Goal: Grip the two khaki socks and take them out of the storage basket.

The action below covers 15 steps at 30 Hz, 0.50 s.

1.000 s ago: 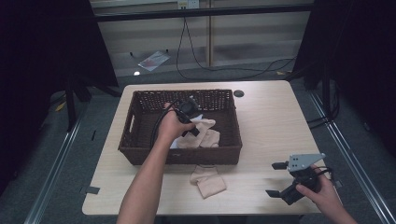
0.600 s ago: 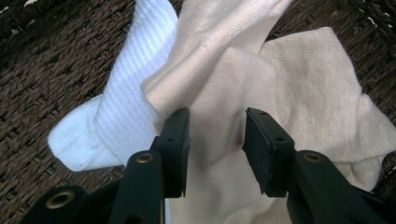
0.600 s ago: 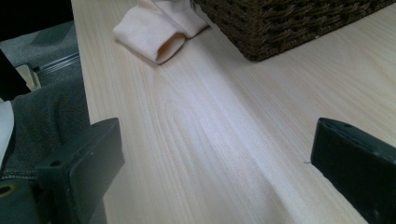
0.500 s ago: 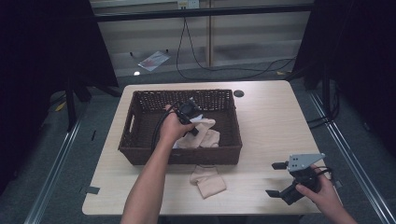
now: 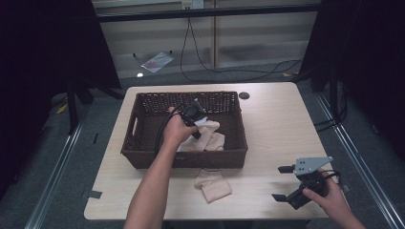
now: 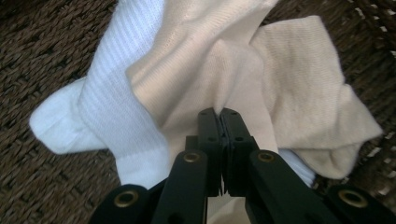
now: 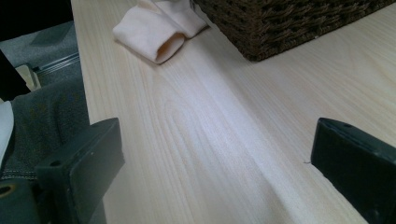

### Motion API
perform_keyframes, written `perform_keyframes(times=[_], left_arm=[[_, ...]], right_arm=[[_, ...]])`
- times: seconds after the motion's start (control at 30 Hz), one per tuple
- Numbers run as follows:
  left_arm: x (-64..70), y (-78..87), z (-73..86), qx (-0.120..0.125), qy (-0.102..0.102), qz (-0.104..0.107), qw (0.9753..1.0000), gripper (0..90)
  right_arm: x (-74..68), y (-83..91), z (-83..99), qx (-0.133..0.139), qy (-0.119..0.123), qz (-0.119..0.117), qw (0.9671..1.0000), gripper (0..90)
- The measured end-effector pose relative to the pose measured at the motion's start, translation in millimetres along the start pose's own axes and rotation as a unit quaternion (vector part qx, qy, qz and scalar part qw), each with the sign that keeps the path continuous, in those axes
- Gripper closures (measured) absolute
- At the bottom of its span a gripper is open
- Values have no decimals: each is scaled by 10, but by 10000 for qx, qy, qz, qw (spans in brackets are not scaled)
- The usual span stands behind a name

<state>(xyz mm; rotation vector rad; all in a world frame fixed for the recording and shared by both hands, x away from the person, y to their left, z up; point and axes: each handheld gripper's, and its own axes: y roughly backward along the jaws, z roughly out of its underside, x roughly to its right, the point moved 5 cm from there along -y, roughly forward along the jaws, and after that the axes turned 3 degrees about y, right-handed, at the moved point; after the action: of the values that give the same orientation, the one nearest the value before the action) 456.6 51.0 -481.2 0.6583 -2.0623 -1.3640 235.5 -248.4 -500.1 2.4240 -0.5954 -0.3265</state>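
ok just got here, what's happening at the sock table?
A person works two handheld grippers at a wooden table. The left gripper is down in the wicker basket, jaws shut on a fold of a beige sock that lies partly over a white sock. Another beige sock lies on the table just in front of the basket. The right gripper rests open near the table's front right corner, holding nothing.
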Motion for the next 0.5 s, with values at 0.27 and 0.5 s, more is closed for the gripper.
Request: perform_keyframes(times=[0.27, 0.5], left_arm=[[77, 218, 16, -126, -60, 189, 9997, 884], [115, 519, 21, -189, -139, 297, 9993, 884]], right_arm=[[-1, 1, -1, 5, -10, 2, 10000, 23], [-2, -6, 2, -12, -5, -4, 10000, 23]])
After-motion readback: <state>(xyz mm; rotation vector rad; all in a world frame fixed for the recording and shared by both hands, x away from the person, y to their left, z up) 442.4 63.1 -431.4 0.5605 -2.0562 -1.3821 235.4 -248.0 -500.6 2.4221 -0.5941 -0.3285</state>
